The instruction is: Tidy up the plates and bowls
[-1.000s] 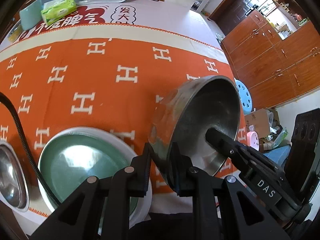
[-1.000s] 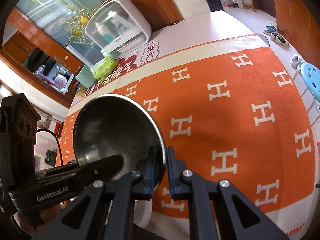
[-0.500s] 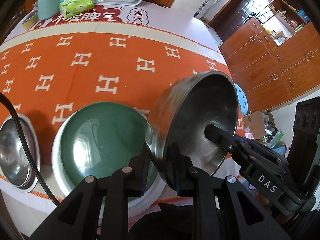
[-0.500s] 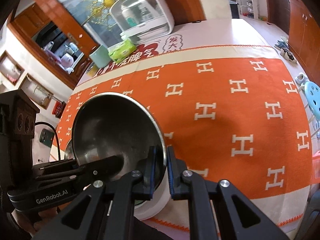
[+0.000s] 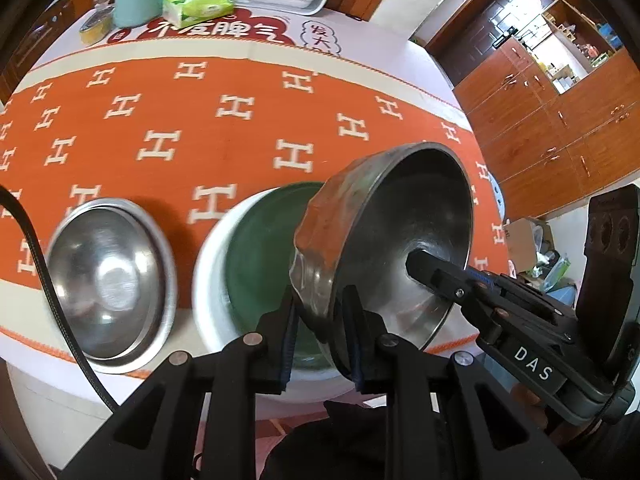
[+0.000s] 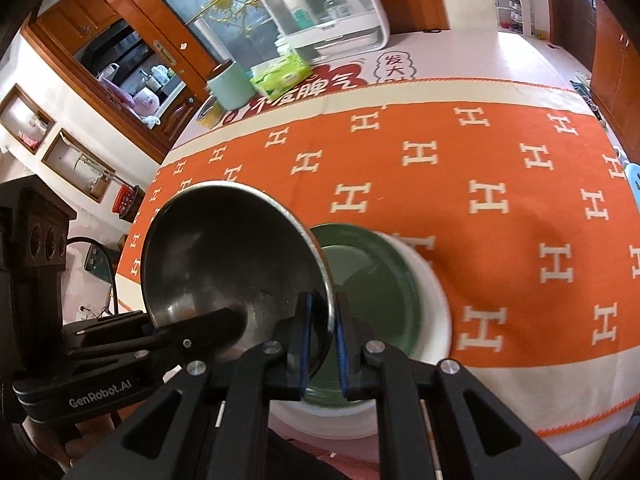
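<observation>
Both the left gripper (image 5: 320,320) and right gripper (image 6: 322,328) clamp opposite rims of a tilted round steel bowl (image 5: 400,240), apparently above the green-and-white plate (image 5: 256,256); second steel bowl (image 5: 108,280) left.

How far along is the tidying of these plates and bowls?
Nothing looks stacked yet. In hand: the steel bowl, gripped at opposite rims by the left gripper and the right gripper, is held tilted above the green plate. Left to do: set it down, and probably deal with the second steel bowl, which sits alone on the orange cloth beside the plate.
</observation>
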Action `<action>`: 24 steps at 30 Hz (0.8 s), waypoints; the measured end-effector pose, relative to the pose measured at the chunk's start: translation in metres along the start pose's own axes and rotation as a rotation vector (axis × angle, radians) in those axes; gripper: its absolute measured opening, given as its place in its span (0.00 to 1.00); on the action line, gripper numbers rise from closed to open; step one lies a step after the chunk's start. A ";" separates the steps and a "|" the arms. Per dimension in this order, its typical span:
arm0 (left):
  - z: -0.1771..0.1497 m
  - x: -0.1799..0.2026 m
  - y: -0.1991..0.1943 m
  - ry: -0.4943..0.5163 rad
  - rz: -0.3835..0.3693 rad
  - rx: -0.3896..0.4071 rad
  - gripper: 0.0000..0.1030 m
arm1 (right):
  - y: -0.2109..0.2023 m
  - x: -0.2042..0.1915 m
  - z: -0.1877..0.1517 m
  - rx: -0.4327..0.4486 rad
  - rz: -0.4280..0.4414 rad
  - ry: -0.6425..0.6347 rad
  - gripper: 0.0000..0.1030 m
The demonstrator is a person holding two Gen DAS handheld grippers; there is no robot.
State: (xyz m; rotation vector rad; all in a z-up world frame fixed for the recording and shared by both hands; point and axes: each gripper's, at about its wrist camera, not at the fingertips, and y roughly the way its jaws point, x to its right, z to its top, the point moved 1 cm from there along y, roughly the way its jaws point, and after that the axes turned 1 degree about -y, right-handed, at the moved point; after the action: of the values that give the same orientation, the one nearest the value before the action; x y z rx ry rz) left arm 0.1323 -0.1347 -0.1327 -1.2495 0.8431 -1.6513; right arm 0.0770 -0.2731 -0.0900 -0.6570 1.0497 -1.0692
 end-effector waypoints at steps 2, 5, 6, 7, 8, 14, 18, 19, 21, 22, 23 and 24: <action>-0.002 -0.012 -0.005 0.001 0.002 -0.006 0.18 | 0.005 -0.011 -0.002 -0.002 0.002 0.003 0.11; -0.006 -0.030 -0.013 0.001 0.005 -0.016 0.19 | 0.014 -0.028 -0.006 -0.010 0.006 0.010 0.11; -0.007 -0.035 -0.015 -0.001 0.005 -0.019 0.19 | 0.016 -0.032 -0.007 -0.013 0.007 0.012 0.11; -0.009 -0.042 -0.017 -0.002 0.006 -0.022 0.19 | 0.019 -0.037 -0.008 -0.016 0.009 0.013 0.11; -0.010 -0.048 -0.019 -0.003 0.007 -0.025 0.19 | 0.022 -0.043 -0.010 -0.019 0.010 0.014 0.11; -0.017 -0.082 -0.028 -0.009 0.014 -0.043 0.20 | 0.040 -0.072 -0.017 -0.036 0.018 0.021 0.12; -0.018 -0.100 -0.031 -0.007 0.017 -0.055 0.20 | 0.051 -0.087 -0.022 -0.044 0.021 0.040 0.13; -0.018 -0.105 -0.031 -0.004 0.017 -0.060 0.20 | 0.054 -0.091 -0.023 -0.043 0.022 0.047 0.13; -0.018 -0.113 -0.031 0.003 0.018 -0.071 0.20 | 0.059 -0.098 -0.025 -0.042 0.022 0.058 0.13; -0.018 -0.118 -0.031 0.008 0.020 -0.078 0.20 | 0.062 -0.101 -0.026 -0.041 0.022 0.066 0.13; -0.018 -0.123 -0.031 0.012 0.022 -0.084 0.20 | 0.065 -0.105 -0.027 -0.041 0.023 0.073 0.13; -0.017 -0.127 -0.031 0.014 0.023 -0.089 0.21 | 0.068 -0.107 -0.028 -0.042 0.024 0.080 0.13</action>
State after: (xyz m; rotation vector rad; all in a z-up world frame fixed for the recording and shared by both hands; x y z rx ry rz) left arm 0.1221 -0.0058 -0.1565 -1.2851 0.9451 -1.6216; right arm 0.0656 -0.1475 -0.1194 -0.6382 1.1488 -1.0620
